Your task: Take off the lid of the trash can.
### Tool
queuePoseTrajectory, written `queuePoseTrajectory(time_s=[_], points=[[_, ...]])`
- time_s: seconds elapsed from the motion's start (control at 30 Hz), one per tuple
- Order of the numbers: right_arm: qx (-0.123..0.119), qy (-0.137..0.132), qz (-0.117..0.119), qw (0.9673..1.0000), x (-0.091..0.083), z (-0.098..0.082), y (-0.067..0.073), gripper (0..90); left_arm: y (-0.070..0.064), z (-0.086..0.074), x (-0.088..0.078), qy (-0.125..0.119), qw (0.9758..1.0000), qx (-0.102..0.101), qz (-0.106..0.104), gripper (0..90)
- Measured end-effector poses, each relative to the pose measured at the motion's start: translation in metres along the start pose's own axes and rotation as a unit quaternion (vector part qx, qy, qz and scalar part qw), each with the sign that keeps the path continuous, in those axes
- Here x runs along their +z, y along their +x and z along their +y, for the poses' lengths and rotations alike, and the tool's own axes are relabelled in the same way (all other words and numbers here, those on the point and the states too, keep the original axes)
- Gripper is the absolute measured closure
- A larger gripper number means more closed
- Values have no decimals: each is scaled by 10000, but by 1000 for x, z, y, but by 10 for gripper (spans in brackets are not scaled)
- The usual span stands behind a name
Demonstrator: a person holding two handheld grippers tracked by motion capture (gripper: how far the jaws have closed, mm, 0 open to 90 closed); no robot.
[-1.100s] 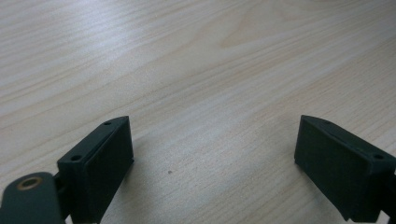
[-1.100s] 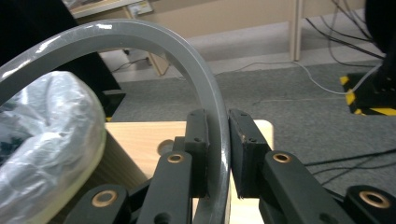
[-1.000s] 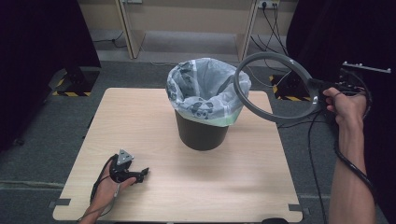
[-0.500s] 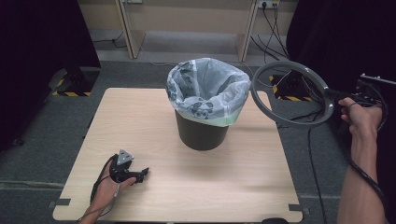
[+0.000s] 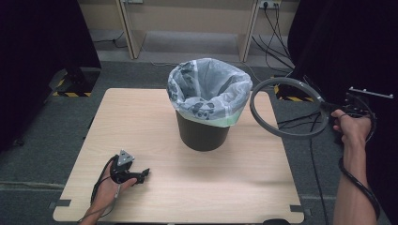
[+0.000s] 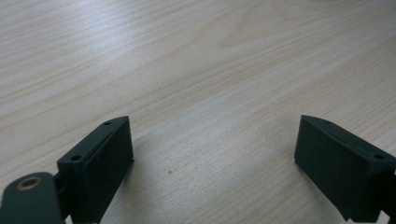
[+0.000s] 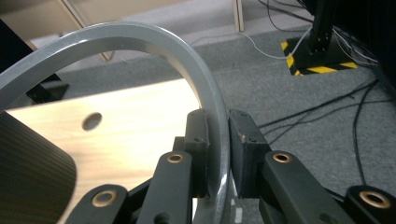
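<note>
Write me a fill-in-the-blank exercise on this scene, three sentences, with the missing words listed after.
1. The right tongs are shut on a grey ____.
2. The bin in the middle of the table is lined with a plastic ____.
3. The left tongs rest on the table with jaws ____ and nothing between them.

Missing words: ring; bag; open

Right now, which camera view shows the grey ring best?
The high view: the whole grey ring appears there, held beside the bin by the right gripper. The right gripper view gives one arc clamped between its jaws; the left gripper view looks at bare table.
</note>
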State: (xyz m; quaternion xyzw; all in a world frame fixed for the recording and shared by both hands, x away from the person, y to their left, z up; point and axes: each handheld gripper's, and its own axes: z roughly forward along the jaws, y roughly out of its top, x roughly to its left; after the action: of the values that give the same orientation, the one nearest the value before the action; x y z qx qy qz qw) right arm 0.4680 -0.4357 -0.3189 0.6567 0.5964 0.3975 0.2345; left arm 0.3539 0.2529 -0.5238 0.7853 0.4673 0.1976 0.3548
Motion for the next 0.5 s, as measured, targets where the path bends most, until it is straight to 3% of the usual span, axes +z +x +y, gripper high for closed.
queuePoseTrajectory(time_s=[0.2,0.5], points=[[-143,243,-161,9995,18,-17,2,790,0,0,0,-1,10000,1,1,107],[-330,640,-387,9967,60,-53,10,790,0,0,0,1,10000,2,3,107]])
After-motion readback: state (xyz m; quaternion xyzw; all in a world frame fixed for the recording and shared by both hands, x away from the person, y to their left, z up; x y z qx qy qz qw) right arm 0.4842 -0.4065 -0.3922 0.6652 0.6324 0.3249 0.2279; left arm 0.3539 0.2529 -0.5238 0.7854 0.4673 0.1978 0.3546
